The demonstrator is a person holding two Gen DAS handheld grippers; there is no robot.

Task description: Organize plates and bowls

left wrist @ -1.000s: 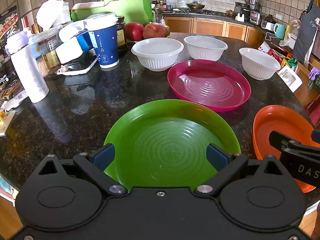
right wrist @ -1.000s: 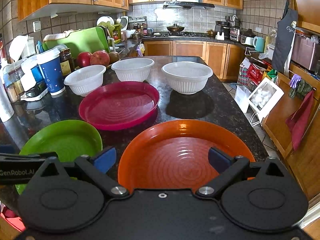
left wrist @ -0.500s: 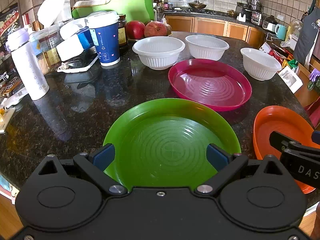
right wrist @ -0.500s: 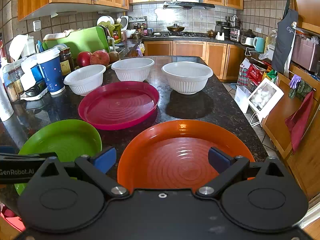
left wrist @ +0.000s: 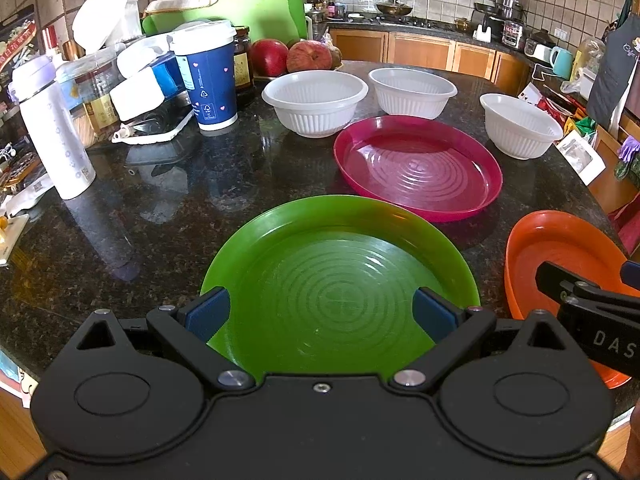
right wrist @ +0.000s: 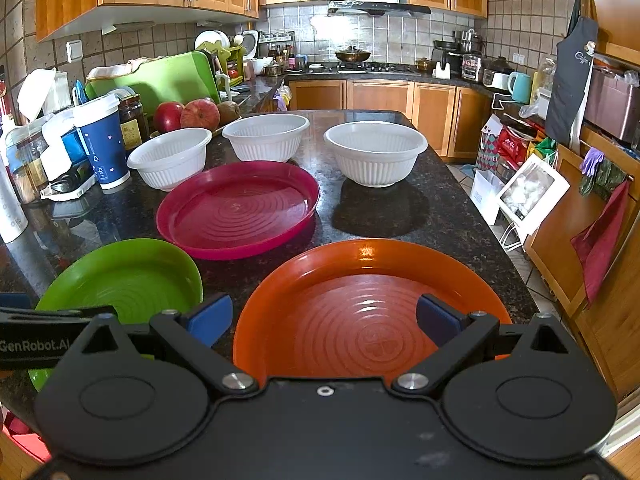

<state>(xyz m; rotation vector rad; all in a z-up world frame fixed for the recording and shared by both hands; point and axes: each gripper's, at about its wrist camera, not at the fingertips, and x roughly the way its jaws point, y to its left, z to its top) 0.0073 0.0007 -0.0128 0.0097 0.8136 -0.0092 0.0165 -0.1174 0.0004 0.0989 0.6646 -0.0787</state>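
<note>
Jaws are spread wide on both grippers (nothing gripped): left gripper [left wrist: 322, 312] is held over green plate [left wrist: 340, 284], right gripper [right wrist: 324, 318] over orange plate [right wrist: 360, 304].

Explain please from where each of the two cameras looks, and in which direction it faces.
Left wrist: sits on the left gripper, low at the counter's near edge, facing across the green plate; its own open fingers show, and the right gripper at the right edge.
Right wrist: sits on the right gripper, facing across the orange plate toward the stove; its open fingers show, and the left gripper at the left edge.
Shared: the pink plate, three white bowls and the blue cup.
</note>
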